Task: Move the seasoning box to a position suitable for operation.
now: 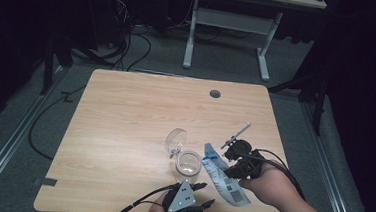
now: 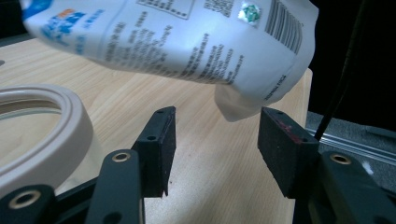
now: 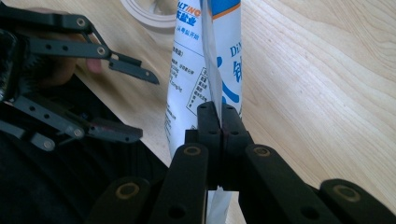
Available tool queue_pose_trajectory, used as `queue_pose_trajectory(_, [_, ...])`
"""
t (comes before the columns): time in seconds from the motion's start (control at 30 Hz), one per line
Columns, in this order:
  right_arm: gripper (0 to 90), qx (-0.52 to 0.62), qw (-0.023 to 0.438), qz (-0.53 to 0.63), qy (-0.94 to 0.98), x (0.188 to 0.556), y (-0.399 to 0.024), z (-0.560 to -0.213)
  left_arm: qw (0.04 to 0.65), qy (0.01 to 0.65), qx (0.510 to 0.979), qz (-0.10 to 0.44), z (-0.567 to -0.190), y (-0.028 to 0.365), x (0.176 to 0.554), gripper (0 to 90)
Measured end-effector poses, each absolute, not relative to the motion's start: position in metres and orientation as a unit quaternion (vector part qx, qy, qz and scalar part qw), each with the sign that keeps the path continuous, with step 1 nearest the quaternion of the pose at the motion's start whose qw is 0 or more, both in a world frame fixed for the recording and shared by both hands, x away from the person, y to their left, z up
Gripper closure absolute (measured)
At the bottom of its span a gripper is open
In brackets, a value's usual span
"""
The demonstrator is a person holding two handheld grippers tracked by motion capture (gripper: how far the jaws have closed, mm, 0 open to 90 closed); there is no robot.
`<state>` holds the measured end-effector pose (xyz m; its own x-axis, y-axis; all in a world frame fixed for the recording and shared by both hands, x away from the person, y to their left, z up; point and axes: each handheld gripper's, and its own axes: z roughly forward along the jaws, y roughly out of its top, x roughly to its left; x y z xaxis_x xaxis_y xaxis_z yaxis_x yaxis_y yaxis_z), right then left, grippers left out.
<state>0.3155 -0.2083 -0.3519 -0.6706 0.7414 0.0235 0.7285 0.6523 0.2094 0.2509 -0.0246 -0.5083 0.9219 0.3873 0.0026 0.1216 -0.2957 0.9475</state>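
On the near right part of the wooden table (image 1: 125,111), the right gripper (image 1: 236,158) has its jaws pressed together on a white and blue printed pouch (image 1: 223,181), pinching it along the folded seam; in the right gripper view the pouch (image 3: 196,70) rises straight up from between the two black pads, which meet tightly on the thin film. In the high view the pouch slants from its far end beside the glass jar (image 1: 188,165) down to its barcode end at the near edge of the table, with the person's right hand (image 1: 265,184) around the gripper's body. The left gripper (image 1: 197,194) sits at the near edge just left of the pouch, its jaws spread apart with nothing between them; in the left gripper view the pads (image 2: 161,140) stand well apart and the pouch (image 2: 187,37) hangs above and beyond them, not touching either pad. The jar stands upright just beyond the left gripper, its hinged lid (image 1: 175,140) thrown open and tilted to the far left. The jar's pale rim (image 2: 42,126) shows at the left in the left gripper view.
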Motion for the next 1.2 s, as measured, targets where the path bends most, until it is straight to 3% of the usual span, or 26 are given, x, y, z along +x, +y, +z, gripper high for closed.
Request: queue_pose_trajectory(1.2, [89.9, 0.403, 0.028, 0.113, 0.908, 0.316, -0.188, -0.348, 0.558, 0.148, 0.809, 0.108, -0.522, -0.054, 0.258, 30.7])
